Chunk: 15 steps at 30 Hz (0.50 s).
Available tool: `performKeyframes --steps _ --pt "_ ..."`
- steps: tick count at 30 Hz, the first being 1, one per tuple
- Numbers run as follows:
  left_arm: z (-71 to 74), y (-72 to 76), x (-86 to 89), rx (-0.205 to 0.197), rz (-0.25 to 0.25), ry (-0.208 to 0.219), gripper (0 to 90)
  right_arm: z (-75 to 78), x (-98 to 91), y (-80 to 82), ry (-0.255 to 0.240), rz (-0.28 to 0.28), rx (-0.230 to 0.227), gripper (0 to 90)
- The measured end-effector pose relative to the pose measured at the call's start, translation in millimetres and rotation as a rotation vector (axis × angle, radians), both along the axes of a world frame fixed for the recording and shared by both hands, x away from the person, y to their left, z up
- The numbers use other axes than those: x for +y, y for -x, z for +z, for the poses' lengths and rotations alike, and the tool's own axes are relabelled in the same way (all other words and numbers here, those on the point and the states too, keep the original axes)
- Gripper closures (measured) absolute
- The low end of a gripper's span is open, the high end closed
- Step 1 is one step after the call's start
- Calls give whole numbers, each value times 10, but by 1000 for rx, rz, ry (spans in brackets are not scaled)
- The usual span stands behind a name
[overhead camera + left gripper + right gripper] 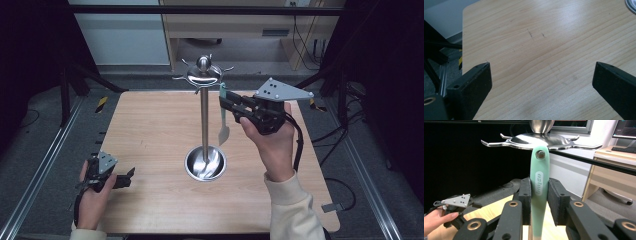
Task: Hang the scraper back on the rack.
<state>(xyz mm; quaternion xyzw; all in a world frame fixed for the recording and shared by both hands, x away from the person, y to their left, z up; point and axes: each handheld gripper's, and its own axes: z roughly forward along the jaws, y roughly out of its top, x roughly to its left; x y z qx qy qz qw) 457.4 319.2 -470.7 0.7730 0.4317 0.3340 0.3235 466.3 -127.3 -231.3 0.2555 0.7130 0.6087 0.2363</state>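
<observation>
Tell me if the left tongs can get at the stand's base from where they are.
Probably yes. The left tongs lie open on the table, and only bare wood separates them from the base. The right tongs grip the green utensil higher up, clear of that path.

High view: wooden table (pixel 150 150) evenly lit from above, surroundings beyond table edges near black. Soft short shadows on table beside steel stand base (pixel 205 163); bright glare on base bowl and top knob. Left gripper view: broad pale sheen on table toward far right corner, 2 near jaws soft, slightly blurred. Right gripper view: dark backdrop left of mint handle (pixel 539 185), bright room right; handle sharp, background soft.
</observation>
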Motion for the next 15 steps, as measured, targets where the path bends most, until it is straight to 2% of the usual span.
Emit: performKeyframes --steps 15 --pt "-2 -2 -1 1 -2 1 22 -19 47 -1 -3 -6 -7 707"
